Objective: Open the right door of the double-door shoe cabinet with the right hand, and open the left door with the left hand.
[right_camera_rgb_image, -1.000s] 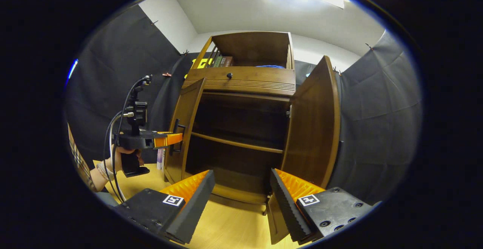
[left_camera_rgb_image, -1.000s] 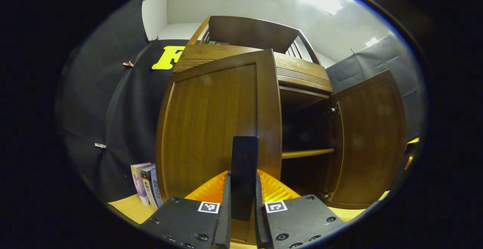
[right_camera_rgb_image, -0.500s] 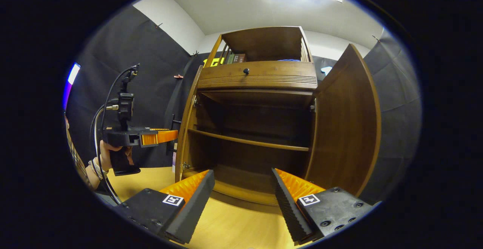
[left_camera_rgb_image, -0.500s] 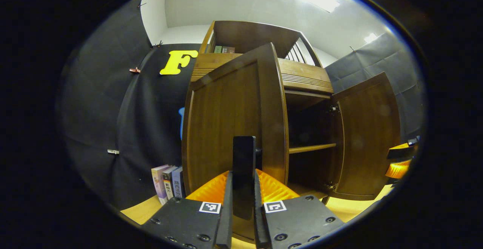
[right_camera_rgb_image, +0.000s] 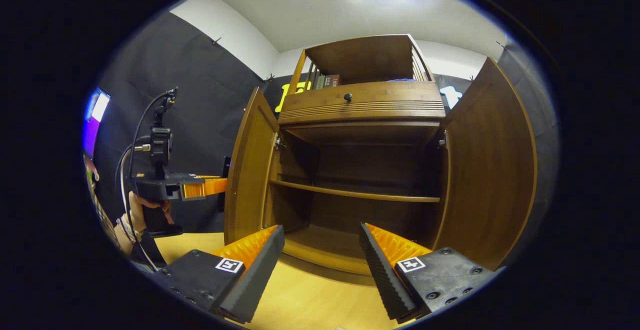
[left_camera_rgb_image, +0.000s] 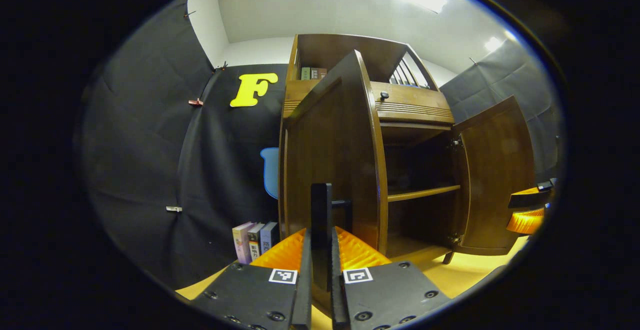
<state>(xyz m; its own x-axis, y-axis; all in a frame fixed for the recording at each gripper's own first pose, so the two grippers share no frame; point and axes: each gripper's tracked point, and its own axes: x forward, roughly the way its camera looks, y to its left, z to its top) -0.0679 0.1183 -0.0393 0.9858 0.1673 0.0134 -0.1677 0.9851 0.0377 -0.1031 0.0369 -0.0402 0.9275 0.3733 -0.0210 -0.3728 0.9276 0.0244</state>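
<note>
Left gripper (left_camera_rgb_image: 320, 250) is clamping the left door's (left_camera_rgb_image: 330, 155) slim handle (left_camera_rgb_image: 321, 230), rigid panel likely swinging freely on hinges; right gripper (right_camera_rgb_image: 320, 260) is gaping empty.

The left gripper view sits low and close at the left door (left_camera_rgb_image: 332, 150), looking along its outer face toward the cabinet (left_camera_rgb_image: 410, 110), past its edge into the shelves. The right gripper view sits low and farther back, facing the open cabinet (right_camera_rgb_image: 360, 105) squarely. Both views share the shelf (right_camera_rgb_image: 355, 194), the right door (right_camera_rgb_image: 487, 170) and the top drawer (right_camera_rgb_image: 362, 102).
</note>
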